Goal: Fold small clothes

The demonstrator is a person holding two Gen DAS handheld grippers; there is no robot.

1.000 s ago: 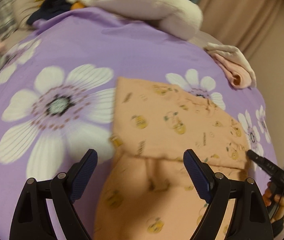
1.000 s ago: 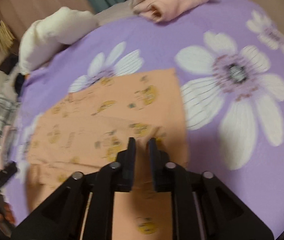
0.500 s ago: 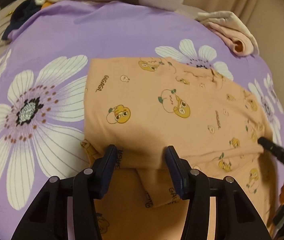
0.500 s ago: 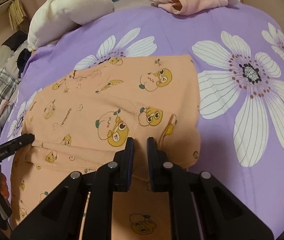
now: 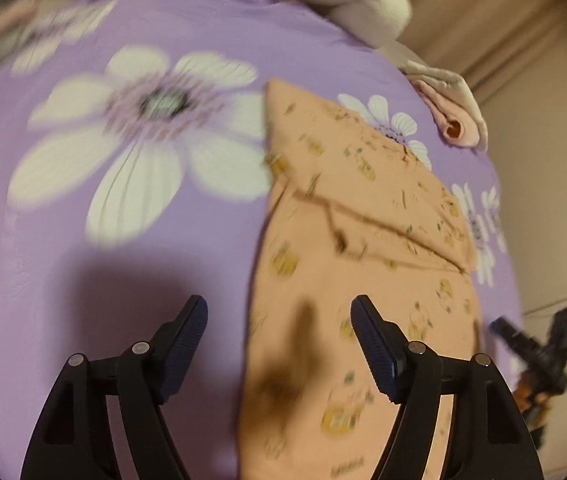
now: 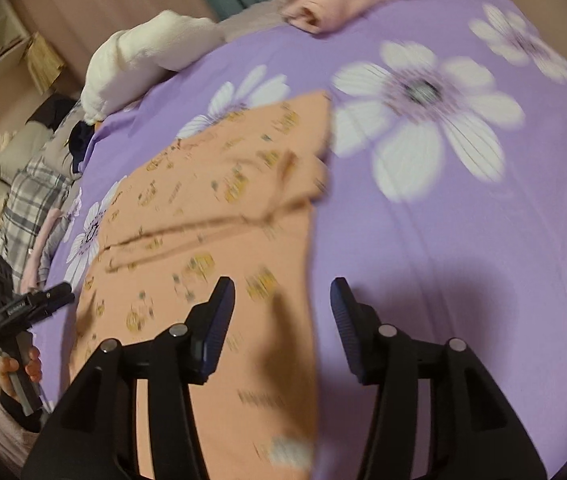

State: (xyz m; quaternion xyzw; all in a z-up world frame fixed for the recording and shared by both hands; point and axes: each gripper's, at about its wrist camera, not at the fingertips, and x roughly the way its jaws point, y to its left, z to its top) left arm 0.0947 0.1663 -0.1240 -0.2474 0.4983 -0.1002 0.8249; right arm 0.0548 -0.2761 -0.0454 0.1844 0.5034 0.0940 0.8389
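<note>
An orange printed garment lies flat on the purple flowered bedspread, its far part folded over the near part. It also shows in the right wrist view. My left gripper is open and empty, above the garment's near left edge. My right gripper is open and empty, above the garment's near right edge. The right gripper shows at the right of the left wrist view. The left gripper shows at the left of the right wrist view. Both views are blurred by motion.
A folded pink garment lies at the far right of the bed and also shows in the right wrist view. A white pillow lies at the far side. Plaid and dark clothes lie at the left.
Both grippers let go of the folded-over garment edge, opened wide and pulled back toward the near side. The fold stays laid on the garment.
</note>
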